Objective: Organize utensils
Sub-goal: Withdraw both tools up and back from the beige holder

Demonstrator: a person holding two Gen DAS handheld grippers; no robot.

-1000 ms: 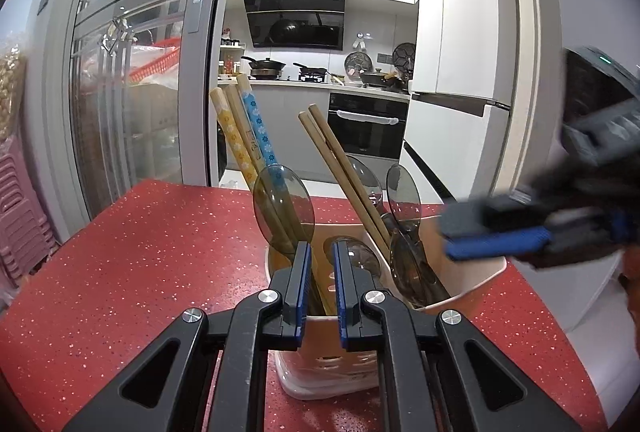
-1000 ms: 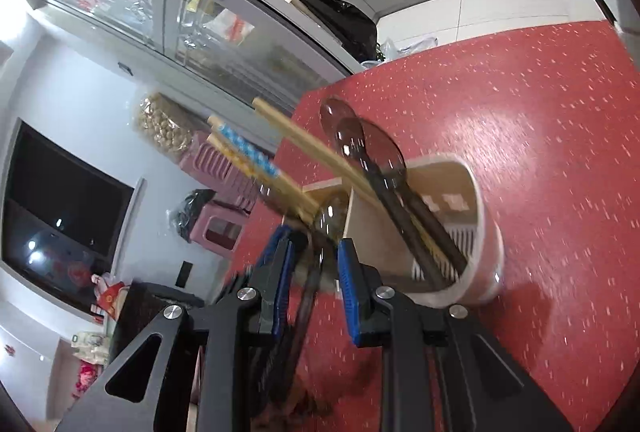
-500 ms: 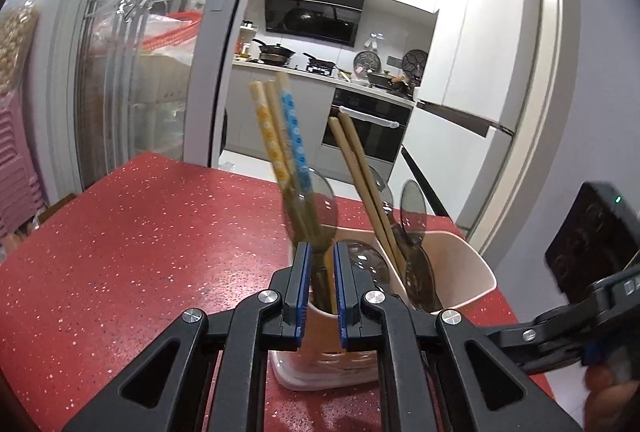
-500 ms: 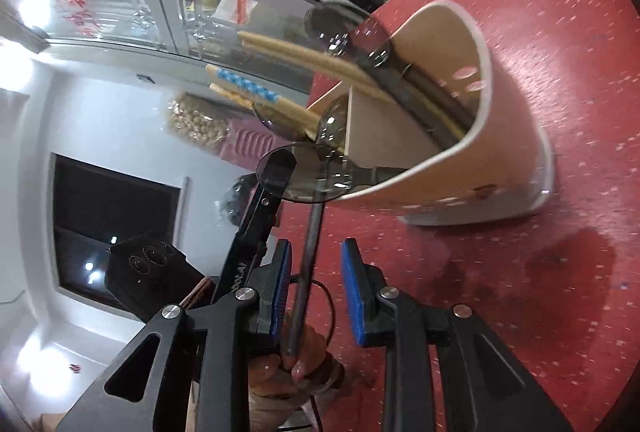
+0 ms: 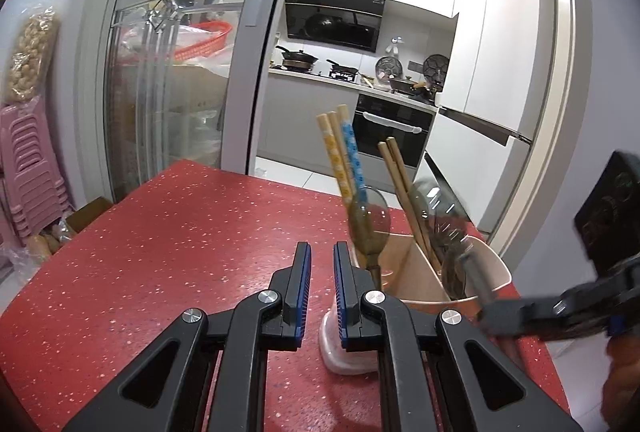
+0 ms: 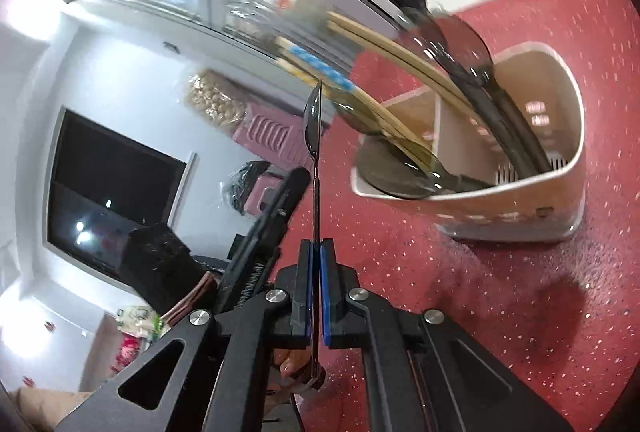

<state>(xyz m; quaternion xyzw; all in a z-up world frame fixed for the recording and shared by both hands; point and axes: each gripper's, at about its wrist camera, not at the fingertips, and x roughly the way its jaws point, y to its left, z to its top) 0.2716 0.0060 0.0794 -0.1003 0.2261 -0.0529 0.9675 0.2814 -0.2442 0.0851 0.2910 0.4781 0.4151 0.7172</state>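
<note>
- The right gripper (image 6: 316, 296) had just been closing, and its blue pads were clenched on the thin handle of a dark translucent spoon (image 6: 314, 120).
- That spoon ran straight out ahead of the jaws, seen edge-on, its bowl well beyond the fingertips and its handle end poking out behind them, near a fingertip of the person's hand (image 6: 290, 368).
- The beige utensil holder (image 6: 560, 136) stood ahead and to the right of the right jaws on the red speckled table (image 6: 520, 312), apart from the held spoon.
- Inside the holder, other dark spoons (image 6: 400, 176) and plain wooden chopsticks (image 6: 400, 48) leaned out toward the upper left, with patterned chopsticks (image 6: 320, 68) beside them; a partition split the holder into compartments.
- The left gripper (image 5: 320, 288) kept a narrow gap between its pads, with nothing between them, so it was released and held nothing.
- From the left wrist view, the holder (image 5: 496, 272) sat just beyond and to the right of the left jaws, its base close beside the right finger.
- Yellow- and blue-patterned chopsticks (image 5: 344, 152) and a spoon (image 5: 370, 224) stood in the compartment nearest the left jaws; plain chopsticks (image 5: 400, 184) and blurred dark spoons (image 5: 440, 208) stood in the farther one.
- The right gripper (image 5: 520, 316) showed blurred at the right edge of the left wrist view, beside the holder.
</note>
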